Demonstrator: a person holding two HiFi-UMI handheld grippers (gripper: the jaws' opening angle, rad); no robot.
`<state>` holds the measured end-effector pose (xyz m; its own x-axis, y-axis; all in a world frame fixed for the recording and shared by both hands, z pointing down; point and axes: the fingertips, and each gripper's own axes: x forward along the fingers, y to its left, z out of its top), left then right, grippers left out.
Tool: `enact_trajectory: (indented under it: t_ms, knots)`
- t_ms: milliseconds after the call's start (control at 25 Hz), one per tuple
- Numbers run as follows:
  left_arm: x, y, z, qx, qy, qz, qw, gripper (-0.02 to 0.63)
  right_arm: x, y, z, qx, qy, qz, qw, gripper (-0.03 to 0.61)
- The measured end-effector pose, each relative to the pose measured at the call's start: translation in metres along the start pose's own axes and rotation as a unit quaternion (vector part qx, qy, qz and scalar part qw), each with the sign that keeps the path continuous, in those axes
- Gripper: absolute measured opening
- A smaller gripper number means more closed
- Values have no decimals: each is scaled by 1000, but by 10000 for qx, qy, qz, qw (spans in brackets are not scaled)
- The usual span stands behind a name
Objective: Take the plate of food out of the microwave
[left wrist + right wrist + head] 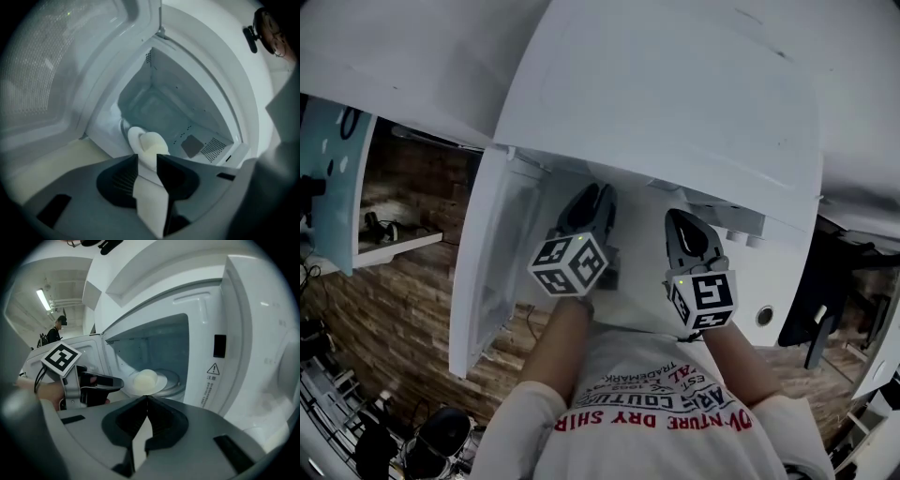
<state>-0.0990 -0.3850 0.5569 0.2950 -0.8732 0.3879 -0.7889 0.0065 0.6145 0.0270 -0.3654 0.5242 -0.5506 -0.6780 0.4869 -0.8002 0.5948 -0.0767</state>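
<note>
The white microwave stands with its door swung open to the left. Inside, on the turntable, a white plate carries a pale rounded lump of food. My left gripper is at the cavity mouth, jaws apart, and the plate with its food lies just beyond the tips; nothing is pressed between the pads. In the right gripper view its fingers end just short of the plate's left edge. My right gripper hangs back in front of the opening with its jaws shut on nothing.
The open door's mesh window fills the left of the left gripper view. The control panel side with a warning label flanks the cavity on the right. A person stands far back. Wooden floor lies below.
</note>
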Motion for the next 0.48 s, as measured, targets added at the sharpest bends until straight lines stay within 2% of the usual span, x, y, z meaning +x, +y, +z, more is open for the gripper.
enact_trajectory:
  t_ms: [80,240,360,480]
  knots:
    - [8,4,-3,-436,15,-1,9990,104,1,-1,-2,-47,66,16,10000,12]
    - [18,10,-5,-1304,112,-85,9914,107,2,-1,-1,-125,98,60,9999,12]
    - [24,11,-5,-1652,191,-102,9860,107,0,-1,-3,-74,135,75,9999,12]
    - [26,9,-2,-1815,212,-108,9831,73,-3,-2,-5,-11,164,37,9999,12]
